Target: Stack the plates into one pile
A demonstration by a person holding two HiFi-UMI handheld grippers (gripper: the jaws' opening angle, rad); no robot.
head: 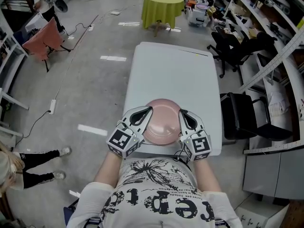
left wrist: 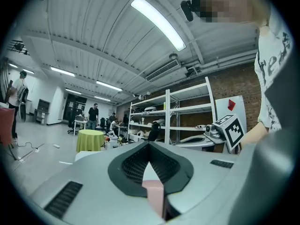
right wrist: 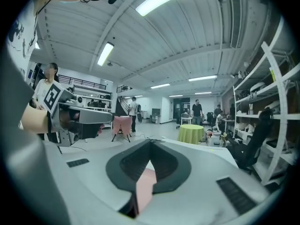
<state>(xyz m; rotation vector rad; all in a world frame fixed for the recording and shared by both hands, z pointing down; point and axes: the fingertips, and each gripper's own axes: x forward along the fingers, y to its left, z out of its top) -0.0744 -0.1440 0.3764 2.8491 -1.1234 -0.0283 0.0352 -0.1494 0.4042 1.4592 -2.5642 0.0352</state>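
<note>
Plate (head: 162,122), pink, level, face up over table (head: 171,75), left gripper (head: 148,111) and right gripper (head: 181,113) clamped on opposite rims

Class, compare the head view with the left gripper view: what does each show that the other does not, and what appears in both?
Only the head view: the whole round face of the pink plate, with the left tool and right tool shut on opposite rims.
Only the left gripper view: the ceiling light strips and the brick wall.
Both: the pink plate, seen in the gripper view only as a pink edge between the left tool's jaws, and the green-covered round table in the distance.
</note>
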